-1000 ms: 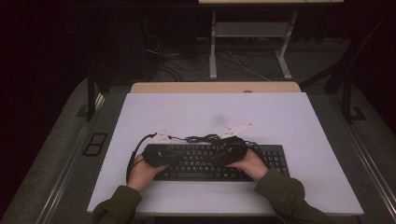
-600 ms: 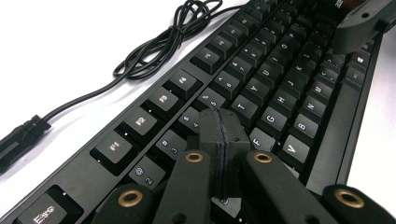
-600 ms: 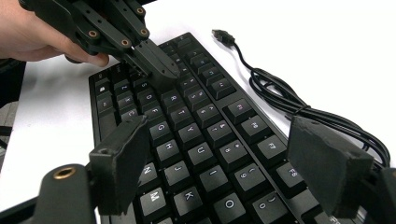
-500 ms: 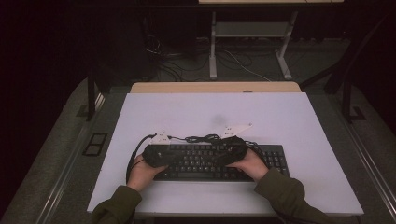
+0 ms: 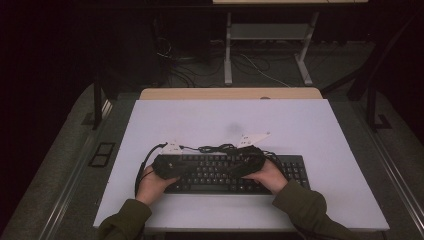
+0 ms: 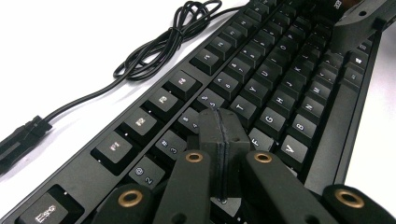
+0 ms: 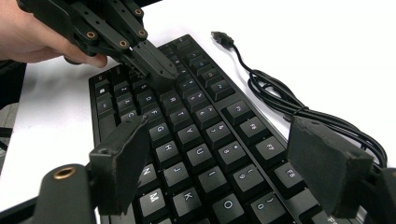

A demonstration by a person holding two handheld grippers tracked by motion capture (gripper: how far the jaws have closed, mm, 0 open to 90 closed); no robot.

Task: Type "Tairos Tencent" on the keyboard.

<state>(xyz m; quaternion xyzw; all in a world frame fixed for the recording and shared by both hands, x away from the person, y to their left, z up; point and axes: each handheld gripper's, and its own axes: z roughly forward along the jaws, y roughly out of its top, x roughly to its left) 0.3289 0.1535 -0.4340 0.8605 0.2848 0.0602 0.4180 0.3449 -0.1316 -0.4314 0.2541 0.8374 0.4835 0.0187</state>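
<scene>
A black keyboard (image 5: 220, 175) lies on the white table (image 5: 300, 125) near the front edge. Its black cable (image 6: 154, 51) is bunched behind the function keys and ends in a loose USB plug (image 7: 222, 37). My left gripper (image 6: 219, 121) is shut with nothing between its jaws. Its tip (image 7: 161, 70) sits low over the number and upper letter keys; I cannot tell whether it touches them. My right gripper (image 7: 219, 140) hangs open over the keyboard's (image 7: 187, 144) middle, jaws spread wide above the keys. In the high view both grippers (image 5: 170, 165) (image 5: 245, 162) point inward, each held by a hand.
A wooden strip (image 5: 230, 93) runs along the table's far edge. Beyond it are a metal frame (image 5: 270, 35) and floor cables in the dark. Bare white tabletop lies behind and to both sides of the keyboard.
</scene>
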